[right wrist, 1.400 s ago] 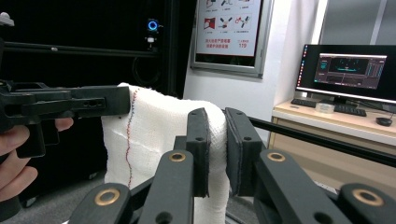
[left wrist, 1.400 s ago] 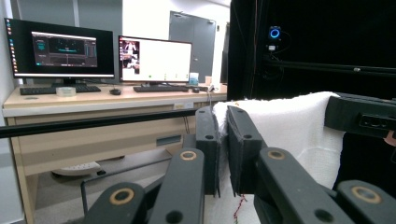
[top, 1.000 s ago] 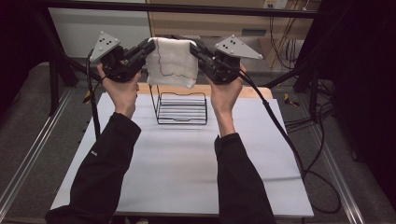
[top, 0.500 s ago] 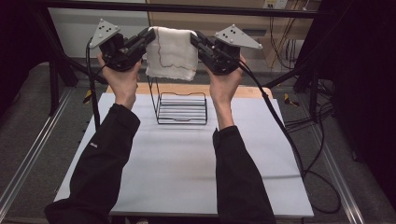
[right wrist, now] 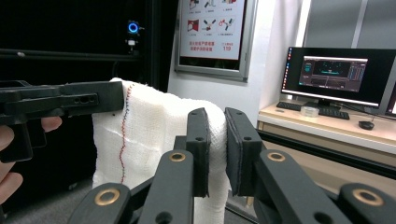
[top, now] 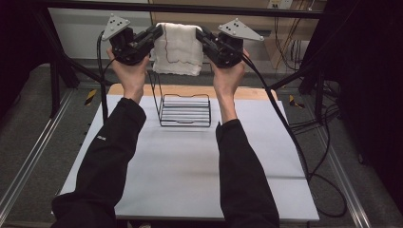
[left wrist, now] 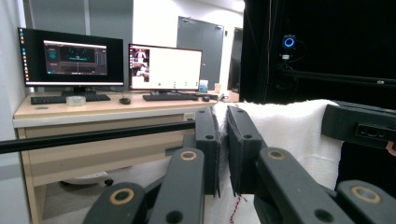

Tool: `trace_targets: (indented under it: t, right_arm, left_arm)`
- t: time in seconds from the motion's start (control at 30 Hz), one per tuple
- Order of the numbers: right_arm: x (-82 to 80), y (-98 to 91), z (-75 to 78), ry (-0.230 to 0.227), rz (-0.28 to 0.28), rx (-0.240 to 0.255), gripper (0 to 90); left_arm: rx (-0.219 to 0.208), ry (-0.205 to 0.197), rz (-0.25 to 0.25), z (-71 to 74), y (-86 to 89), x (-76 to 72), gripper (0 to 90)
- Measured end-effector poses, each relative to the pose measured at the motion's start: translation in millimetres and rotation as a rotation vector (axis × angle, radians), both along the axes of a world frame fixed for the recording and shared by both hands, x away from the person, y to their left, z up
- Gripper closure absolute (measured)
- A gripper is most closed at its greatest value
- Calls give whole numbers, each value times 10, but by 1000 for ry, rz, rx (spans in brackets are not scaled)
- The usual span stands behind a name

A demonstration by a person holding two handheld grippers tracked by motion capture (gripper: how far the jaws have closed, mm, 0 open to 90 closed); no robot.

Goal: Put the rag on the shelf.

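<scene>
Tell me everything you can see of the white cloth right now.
The white cloth looks like soft, waffle-textured fabric with a thin stitched line of red and darker thread. It hangs folded, stretched between the two claws and held up above the black wire rack and the table, clear of both. The left claw pinches its one top corner, the right claw the other. Its lower edge dangles free.

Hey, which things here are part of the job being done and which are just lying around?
Part of the job:
- white cloth, held up by its two top corners
- left gripper, shut on one corner
- right gripper, shut on the other
- black wire rack on the table, below the cloth

Just lying about:
- monitors and keyboards on the desk behind
- wall poster
</scene>
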State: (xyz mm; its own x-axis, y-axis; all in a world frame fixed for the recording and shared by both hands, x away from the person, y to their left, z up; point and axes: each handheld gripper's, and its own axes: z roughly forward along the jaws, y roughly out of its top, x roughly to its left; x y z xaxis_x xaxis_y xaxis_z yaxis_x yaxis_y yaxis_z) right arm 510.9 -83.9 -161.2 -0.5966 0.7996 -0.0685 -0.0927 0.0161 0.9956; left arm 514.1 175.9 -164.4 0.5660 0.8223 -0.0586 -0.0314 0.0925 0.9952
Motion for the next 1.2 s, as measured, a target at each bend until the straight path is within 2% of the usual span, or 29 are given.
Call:
trace_targets:
  t: [0.1, 0.3, 0.43, 0.63, 0.7, 0.9, 1.2]
  right_arm:
    - [66, 11, -15, 7, 1, -6, 808]
    - [150, 1, 17, 7, -2, -6, 808]
    - [208, 4, 13, 21, -5, -4, 808]
    - [279, 22, -52, 36, -9, -29, 807]
    - [296, 34, -70, 42, -11, -36, 807]
    - [317, 58, -137, 53, -7, -50, 807]
    - [325, 25, -275, 83, -5, -69, 807]
  left_arm:
    - [-12, 9, 0, -15, 2, 61, 835]
    - [6, 2, 6, -6, -4, 132, 835]
    - [22, 8, 13, -32, -21, 164, 835]
    - [19, 30, 9, -130, 28, 216, 835]
    - [31, 34, 12, -158, 36, 226, 835]
    - [20, 54, 2, -241, 70, 251, 835]
    - [44, 68, -12, -355, 57, 237, 835]
